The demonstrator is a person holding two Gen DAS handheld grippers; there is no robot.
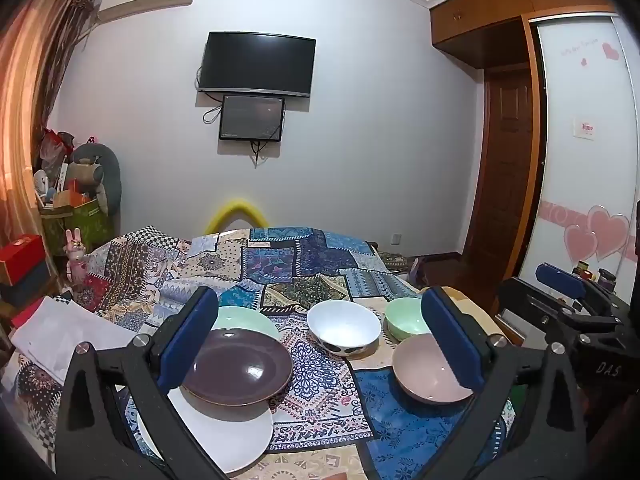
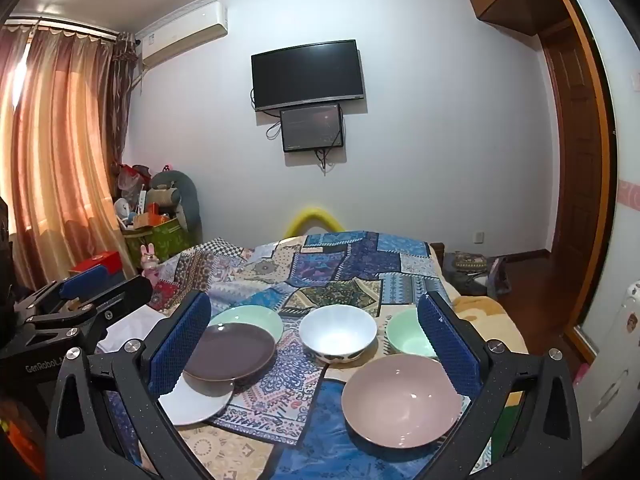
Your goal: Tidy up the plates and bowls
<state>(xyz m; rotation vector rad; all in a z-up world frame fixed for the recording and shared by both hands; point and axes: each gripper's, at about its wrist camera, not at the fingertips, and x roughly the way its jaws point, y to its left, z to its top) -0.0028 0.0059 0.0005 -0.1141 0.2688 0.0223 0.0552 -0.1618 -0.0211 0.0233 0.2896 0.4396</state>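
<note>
Left wrist view showed the left tongs (image 1: 320,336) spread wide and empty above the patchwork cloth (image 1: 320,376). At 9 o'clock, the brown plate (image 1: 240,368) sat on the white plate (image 1: 216,436), overlapping the green plate (image 1: 248,318), probably a stack begun. The bowls lay apart: white bowl (image 1: 344,328) at 12, green bowl (image 1: 404,320) at 1, pink bowl (image 1: 428,372) at 3. The right tongs (image 2: 316,340) were likewise released, framing the pink bowl, likely the next pick for nesting.
</note>
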